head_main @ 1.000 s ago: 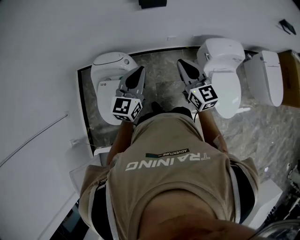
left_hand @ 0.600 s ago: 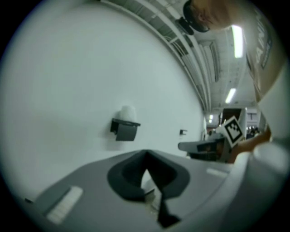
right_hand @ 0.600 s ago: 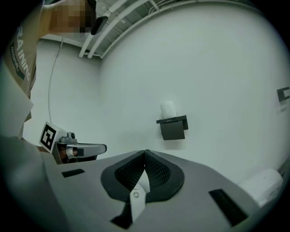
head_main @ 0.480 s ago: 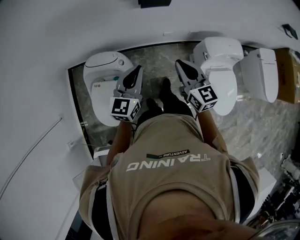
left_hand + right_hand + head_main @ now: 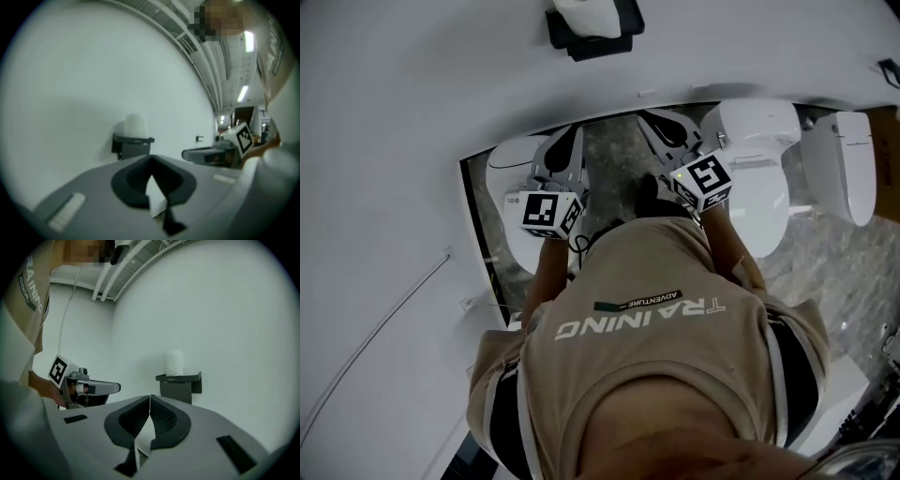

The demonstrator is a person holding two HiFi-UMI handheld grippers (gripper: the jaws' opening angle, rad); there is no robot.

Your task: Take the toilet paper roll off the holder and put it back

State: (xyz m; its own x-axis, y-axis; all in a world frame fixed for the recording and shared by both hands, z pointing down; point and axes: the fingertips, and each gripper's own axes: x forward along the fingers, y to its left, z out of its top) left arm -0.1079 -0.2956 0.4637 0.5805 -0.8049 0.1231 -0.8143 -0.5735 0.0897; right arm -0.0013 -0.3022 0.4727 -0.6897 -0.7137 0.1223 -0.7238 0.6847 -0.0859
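1. Head view: looking steeply down, both tools are carried out in front of the chest, aimed at the white wall. The left gripper [image 5: 569, 141] and right gripper [image 5: 654, 120] ride side by side over the marble floor [image 5: 614, 155], with a toilet [image 5: 759, 169] just to the right. Up on the wall ahead is the dark holder [image 5: 592, 37] with the roll [image 5: 581, 7] on top of it, well apart from both tips. This reads as the approach, with nothing taken yet.
2. Left gripper view: the jaws are clenched tip to tip with nothing between them. The roll [image 5: 133, 125] stands upright on the holder [image 5: 132, 145], ahead and a touch left of the jaw line. The other tool shows off to the right.
3. Right gripper view: these jaws are pressed together too, and empty. The roll [image 5: 174, 363] stands on the holder's shelf [image 5: 180, 380], just right of the jaw line. Held level and closed, both look set for travel, not for grasping. One pair must spread before it can take the roll, and since the roll stands on top, a straight lift looks likely.
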